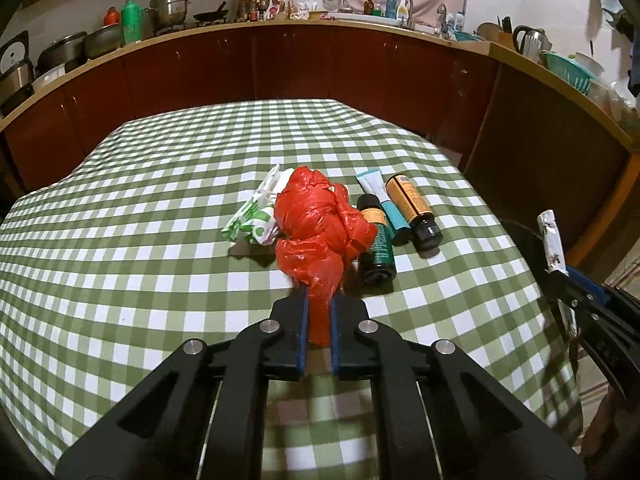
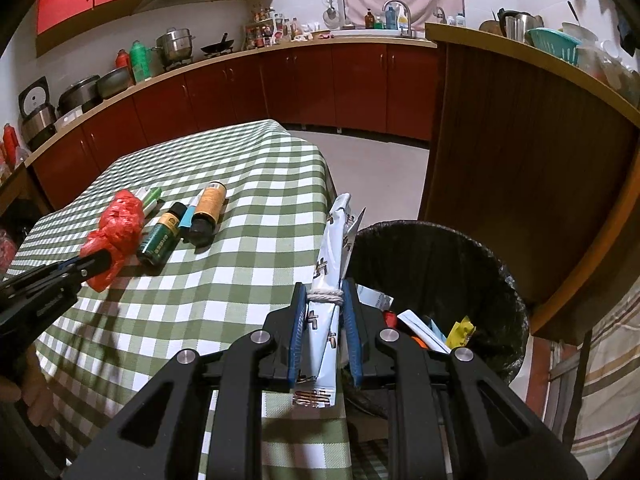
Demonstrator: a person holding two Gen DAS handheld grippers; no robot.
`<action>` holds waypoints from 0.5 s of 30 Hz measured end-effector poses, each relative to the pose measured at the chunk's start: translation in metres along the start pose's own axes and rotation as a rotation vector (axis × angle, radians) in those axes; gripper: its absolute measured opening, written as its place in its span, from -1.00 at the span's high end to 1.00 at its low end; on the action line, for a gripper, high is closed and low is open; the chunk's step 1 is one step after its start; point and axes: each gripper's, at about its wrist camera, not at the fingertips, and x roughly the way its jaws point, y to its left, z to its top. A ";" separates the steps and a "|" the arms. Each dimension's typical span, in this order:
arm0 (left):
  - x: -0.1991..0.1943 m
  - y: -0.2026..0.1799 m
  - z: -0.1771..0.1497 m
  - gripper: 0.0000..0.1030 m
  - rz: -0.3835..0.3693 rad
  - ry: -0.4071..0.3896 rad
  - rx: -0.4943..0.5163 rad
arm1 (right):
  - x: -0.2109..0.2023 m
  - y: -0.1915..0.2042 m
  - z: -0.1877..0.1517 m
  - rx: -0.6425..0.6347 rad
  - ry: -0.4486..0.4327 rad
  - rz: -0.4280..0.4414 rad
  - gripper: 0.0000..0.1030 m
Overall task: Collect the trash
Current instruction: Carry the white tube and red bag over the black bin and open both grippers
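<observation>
A crumpled red plastic bag (image 1: 316, 224) lies on the green checked tablecloth (image 1: 120, 260), and my left gripper (image 1: 319, 300) is shut on its near tail. From the right wrist view the same red bag (image 2: 116, 228) shows at the left with the left gripper (image 2: 94, 264) on it. My right gripper (image 2: 325, 300) is shut on a pale blue and white packet (image 2: 330, 280) bound with string, held upright beside the bin. That packet (image 1: 552, 244) also shows at the right edge of the left wrist view. The black-lined bin (image 2: 440, 264) holds several scraps.
Beside the red bag lie a green-and-white wrapper (image 1: 256, 216), a green bottle (image 1: 378, 248), a teal tube (image 1: 386, 204) and an orange-labelled bottle (image 1: 414, 208). A wooden counter (image 2: 520, 152) stands right behind the bin. Kitchen cabinets ring the far side.
</observation>
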 end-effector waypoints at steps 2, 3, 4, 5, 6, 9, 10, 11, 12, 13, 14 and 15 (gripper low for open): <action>-0.007 0.000 0.000 0.86 -0.004 -0.008 -0.002 | -0.002 0.000 0.000 -0.002 -0.006 -0.002 0.62; -0.011 0.000 0.001 0.86 -0.007 -0.015 -0.002 | -0.003 0.000 0.000 -0.004 -0.008 -0.004 0.62; -0.013 -0.001 0.001 0.86 -0.008 -0.019 -0.001 | -0.004 -0.001 0.000 -0.005 -0.011 -0.006 0.62; -0.016 -0.002 0.002 0.86 -0.012 -0.026 0.000 | -0.005 -0.001 0.001 -0.006 -0.016 -0.010 0.62; -0.019 -0.003 0.003 0.87 -0.016 -0.030 0.001 | -0.006 -0.002 0.001 -0.007 -0.019 -0.013 0.62; -0.025 -0.010 0.005 0.87 -0.032 -0.042 0.007 | -0.009 -0.006 0.001 -0.008 -0.031 -0.026 0.62; -0.026 -0.014 0.005 0.87 -0.038 -0.046 0.013 | -0.010 -0.007 0.001 -0.006 -0.034 -0.030 0.62; -0.027 -0.018 0.006 0.87 -0.044 -0.049 0.020 | -0.011 -0.010 0.002 -0.002 -0.038 -0.035 0.62; -0.028 -0.024 0.007 0.87 -0.055 -0.051 0.028 | -0.013 -0.013 0.002 0.001 -0.042 -0.040 0.62; -0.028 -0.029 0.008 0.87 -0.065 -0.052 0.034 | -0.014 -0.016 0.002 0.005 -0.046 -0.048 0.62; -0.028 -0.034 0.009 0.87 -0.076 -0.053 0.039 | -0.014 -0.019 0.003 0.007 -0.048 -0.052 0.62; -0.027 -0.041 0.010 0.87 -0.087 -0.054 0.049 | -0.015 -0.023 0.003 0.009 -0.051 -0.059 0.62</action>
